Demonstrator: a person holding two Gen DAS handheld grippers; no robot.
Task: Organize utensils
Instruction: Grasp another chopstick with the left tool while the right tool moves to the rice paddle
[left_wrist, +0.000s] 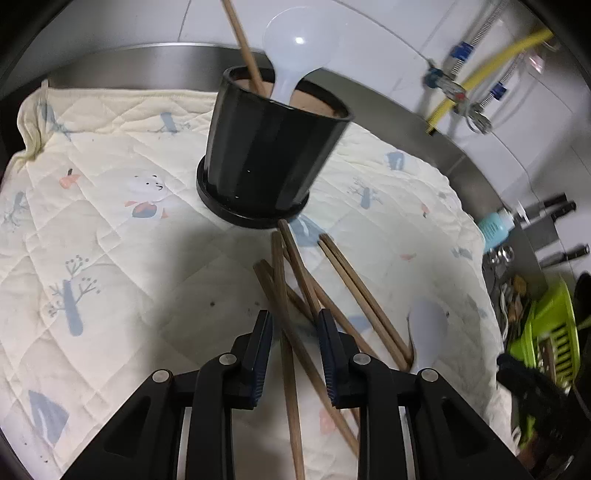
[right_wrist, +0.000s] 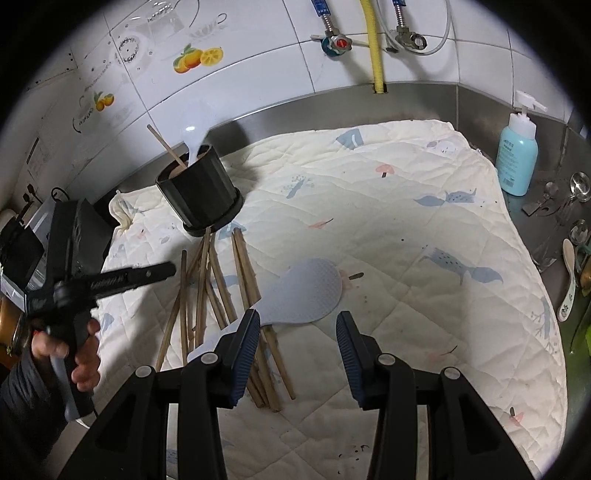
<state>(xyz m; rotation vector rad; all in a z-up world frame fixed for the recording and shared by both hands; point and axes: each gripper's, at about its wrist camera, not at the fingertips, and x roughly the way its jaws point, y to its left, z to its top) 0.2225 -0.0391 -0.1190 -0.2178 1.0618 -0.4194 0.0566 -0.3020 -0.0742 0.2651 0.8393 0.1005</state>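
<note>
A quilted cloth (right_wrist: 369, 206) covers the steel counter (right_wrist: 332, 99), and the utensils to be sorted lie on it. The step in hand looks like picking a chopstick from the loose pile of wooden chopsticks (right_wrist: 221, 295), which fans out from the foot of the holder toward the cloth's near left edge. The left gripper (left_wrist: 295, 325) stands over that pile with its jaws partly apart and two or three sticks crossing the gap; no pad visibly presses on one, so nothing is pinched yet. The next move, as I judge it, calls for singling out one stick, since several overlap between the jaws, then lifting it to the holder.

The black utensil holder (left_wrist: 269, 155) stands on its saucer near the cloth's far left corner and holds one chopstick (left_wrist: 243, 48) and a white plastic spoon (left_wrist: 291, 48), both leaning out over the rim.

The right gripper (right_wrist: 297, 332) hangs spread and empty, close to the pale rice paddle (right_wrist: 306, 291) lying flat near the cloth's middle, beside the pile.
</note>
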